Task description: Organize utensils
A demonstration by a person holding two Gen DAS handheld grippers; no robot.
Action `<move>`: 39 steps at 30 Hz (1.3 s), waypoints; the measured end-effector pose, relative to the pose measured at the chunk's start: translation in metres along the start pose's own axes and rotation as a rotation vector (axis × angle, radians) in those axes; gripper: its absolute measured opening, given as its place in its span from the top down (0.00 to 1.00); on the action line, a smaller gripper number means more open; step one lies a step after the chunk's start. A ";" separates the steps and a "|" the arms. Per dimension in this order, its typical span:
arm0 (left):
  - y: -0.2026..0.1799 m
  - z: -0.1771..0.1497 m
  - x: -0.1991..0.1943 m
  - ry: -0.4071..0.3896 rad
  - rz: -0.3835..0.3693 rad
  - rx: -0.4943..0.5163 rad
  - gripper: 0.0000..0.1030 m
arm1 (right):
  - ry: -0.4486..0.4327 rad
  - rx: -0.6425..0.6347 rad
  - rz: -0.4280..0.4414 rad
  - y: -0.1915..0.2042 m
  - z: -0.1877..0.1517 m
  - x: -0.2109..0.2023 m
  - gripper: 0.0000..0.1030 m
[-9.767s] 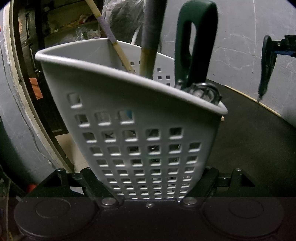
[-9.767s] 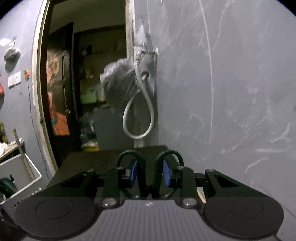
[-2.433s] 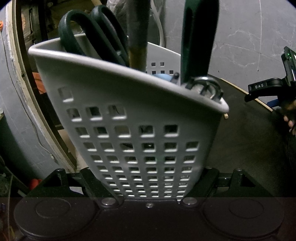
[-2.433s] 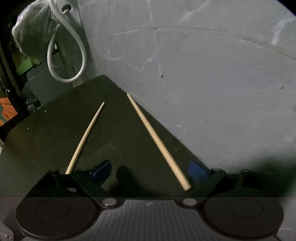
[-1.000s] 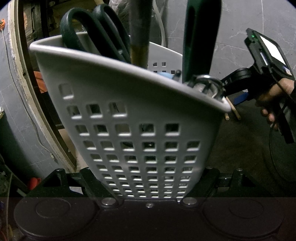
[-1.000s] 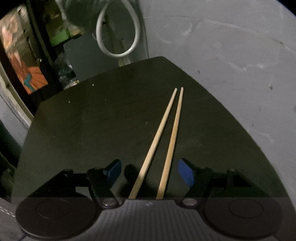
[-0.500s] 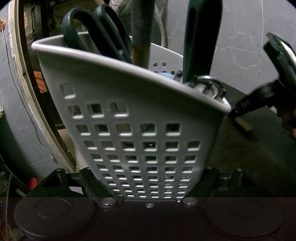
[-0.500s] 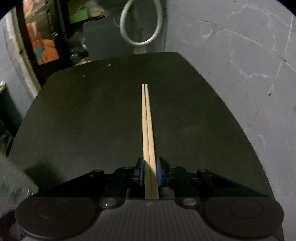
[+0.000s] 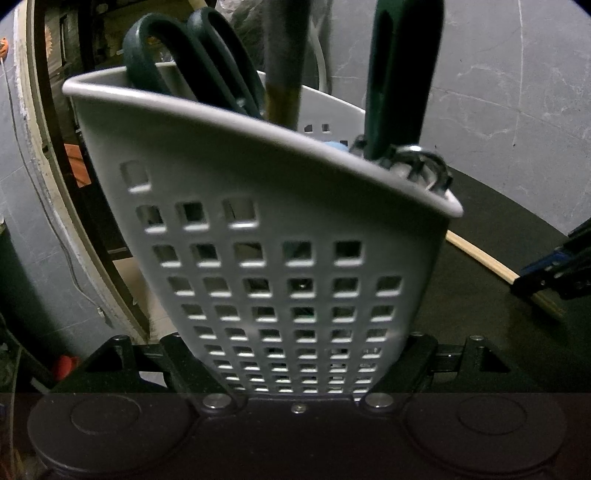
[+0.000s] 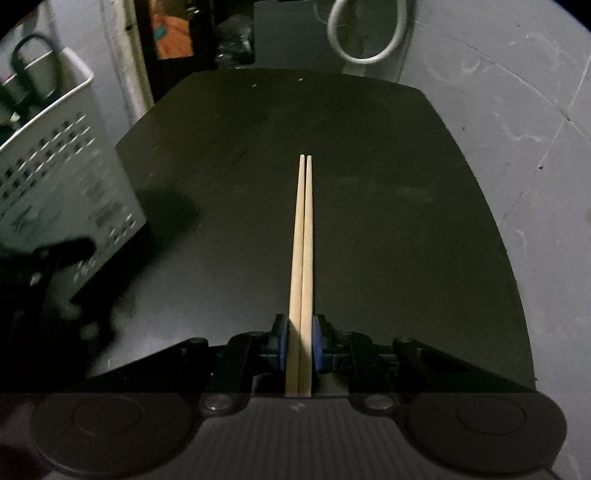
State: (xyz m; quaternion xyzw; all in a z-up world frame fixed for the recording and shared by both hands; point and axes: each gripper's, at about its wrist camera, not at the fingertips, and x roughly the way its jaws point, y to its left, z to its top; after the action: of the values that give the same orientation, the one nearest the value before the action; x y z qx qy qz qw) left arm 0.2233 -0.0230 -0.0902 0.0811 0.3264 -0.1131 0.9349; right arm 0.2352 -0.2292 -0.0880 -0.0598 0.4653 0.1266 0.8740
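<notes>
The right gripper [image 10: 299, 343] is clenched on a pair of wooden chopsticks [image 10: 303, 236]. Its blue pads [image 10: 281, 343] press on the thick ends from both sides, and the two sticks lie tight against each other, running straight out from the jaws with their thin tips side by side above the dark table [image 10: 369, 166]. In the left wrist view the same chopsticks [image 9: 476, 254] reach in from the right edge, where the black and blue right gripper [image 9: 550, 275] holds them just beside the near right corner of the basket.

The left gripper [image 9: 295, 365] grasps the grey plastic basket [image 9: 258, 206] low on its perforated wall, one finger [image 9: 184, 354] on each side of it. The basket tilts, its rim sloping down toward the right. Inside stand dark green scissors [image 9: 192, 62] at the left, a thick grey and brown handle [image 9: 284, 62] in the middle, and a dark green looped handle [image 9: 402, 66] at the right, with a metal piece [image 9: 424, 162] at its foot by the rim.

From the right wrist view the basket [image 10: 55, 166] sits at the left edge of the table, well to the left of the chopstick tips. Beyond the table's far edge a loop of grey hose [image 10: 365, 33] hangs on the grey wall [image 10: 517, 92], and a dark doorway [image 10: 177, 33] opens at the far left.
</notes>
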 end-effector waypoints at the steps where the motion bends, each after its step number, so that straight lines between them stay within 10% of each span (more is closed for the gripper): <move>1: 0.000 0.000 0.001 0.001 0.000 0.002 0.20 | 0.003 -0.005 0.006 -0.001 -0.001 -0.001 0.83; 15: 0.000 -0.002 0.003 0.003 -0.001 0.002 0.20 | 0.057 0.038 0.033 -0.011 0.050 0.028 0.54; 18: 0.000 -0.003 0.002 0.001 -0.001 -0.003 0.20 | 0.081 0.041 0.031 -0.008 0.056 0.030 0.59; 21: 0.000 -0.004 0.002 0.000 -0.001 -0.006 0.20 | 0.080 0.031 0.034 -0.009 0.056 0.031 0.85; 31: -0.001 -0.004 0.001 0.001 -0.001 -0.004 0.21 | 0.133 0.017 0.060 -0.012 0.072 0.040 0.70; 39: 0.000 -0.005 0.001 0.000 -0.001 -0.006 0.21 | 0.115 0.007 0.041 -0.010 0.073 0.041 0.87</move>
State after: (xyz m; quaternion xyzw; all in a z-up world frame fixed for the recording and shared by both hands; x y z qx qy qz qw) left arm 0.2206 -0.0221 -0.0947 0.0780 0.3268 -0.1123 0.9352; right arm 0.3186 -0.2154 -0.0814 -0.0545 0.5163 0.1394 0.8432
